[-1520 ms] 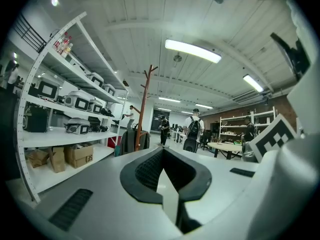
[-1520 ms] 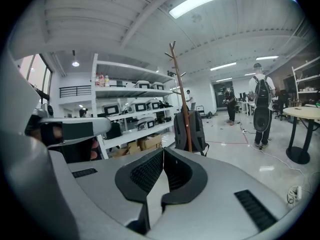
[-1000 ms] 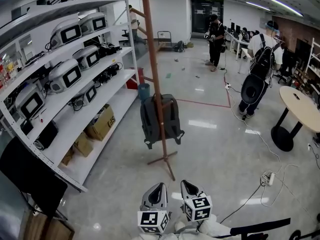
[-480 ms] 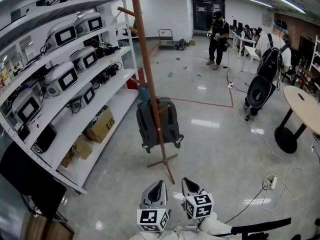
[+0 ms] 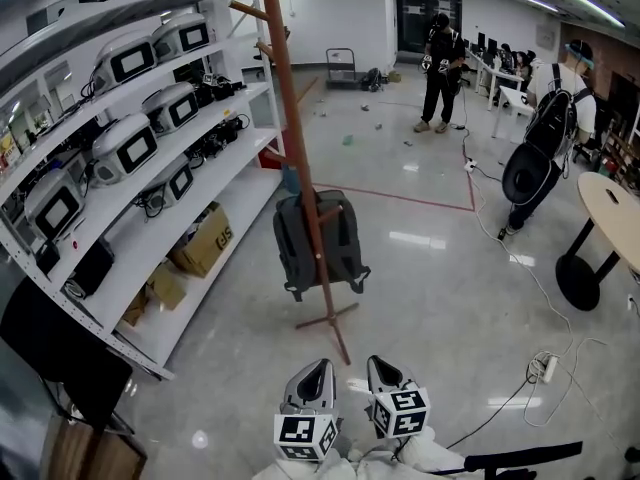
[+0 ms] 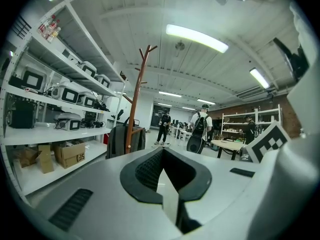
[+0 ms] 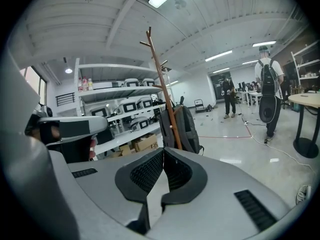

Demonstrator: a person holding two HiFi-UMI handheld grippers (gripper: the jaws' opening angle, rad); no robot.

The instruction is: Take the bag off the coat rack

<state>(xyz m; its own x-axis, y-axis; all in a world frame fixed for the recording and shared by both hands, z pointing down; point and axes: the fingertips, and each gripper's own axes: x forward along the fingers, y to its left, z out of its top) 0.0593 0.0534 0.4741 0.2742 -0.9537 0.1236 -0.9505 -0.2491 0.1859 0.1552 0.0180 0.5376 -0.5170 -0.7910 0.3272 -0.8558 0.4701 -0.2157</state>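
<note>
Grey backpack (image 5: 318, 240) hangs on the wooden coat rack (image 5: 293, 128) right of the shelving (image 5: 232, 166), well apart from the left claw (image 5: 317, 370) and right claw (image 5: 377, 365), both pressed together, empty, at the near edge.

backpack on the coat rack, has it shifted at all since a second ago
No. The grey backpack hangs at the same spot on the wooden coat rack pole as before, its bottom just above the rack's feet.
</note>
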